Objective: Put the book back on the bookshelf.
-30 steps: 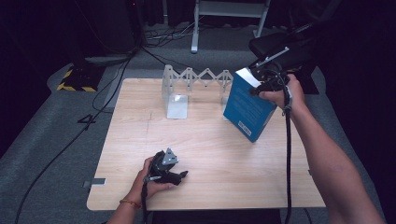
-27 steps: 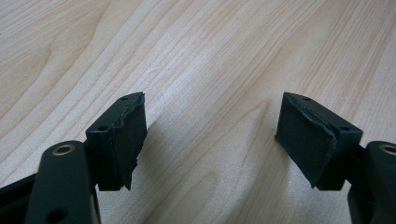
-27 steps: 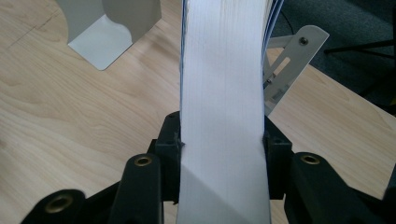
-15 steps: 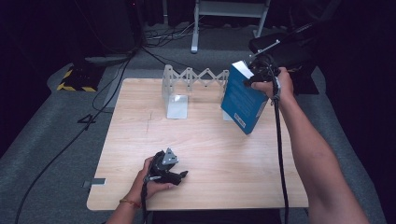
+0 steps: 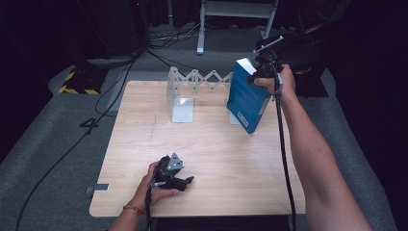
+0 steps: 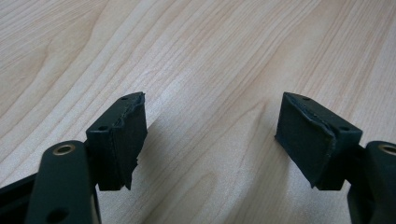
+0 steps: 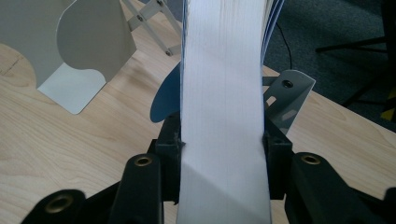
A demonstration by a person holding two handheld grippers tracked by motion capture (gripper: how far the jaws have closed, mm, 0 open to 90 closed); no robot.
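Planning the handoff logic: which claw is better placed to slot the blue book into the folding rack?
Right. The right claw is shut on the blue book, held tilted beside the folding rack. The left claw is open over bare table, far from both.

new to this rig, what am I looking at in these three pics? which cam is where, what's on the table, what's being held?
No robot arm here: a person works at a wooden table with a hand-held two-jaw gripper in each hand.

The high view comes from a fixed camera above the person's side, looking forward and down. The other two cameras ride on the grippers and look along their black jaws.

The right gripper is clamped on a blue book, held tilted at the far right of the table. In the right gripper view the book's white page edge sits squeezed between the jaws.

The left gripper rests near the front edge, jaws apart with bare wood between them.

At the back stands an expanding metal book rack with a grey bookend plate.
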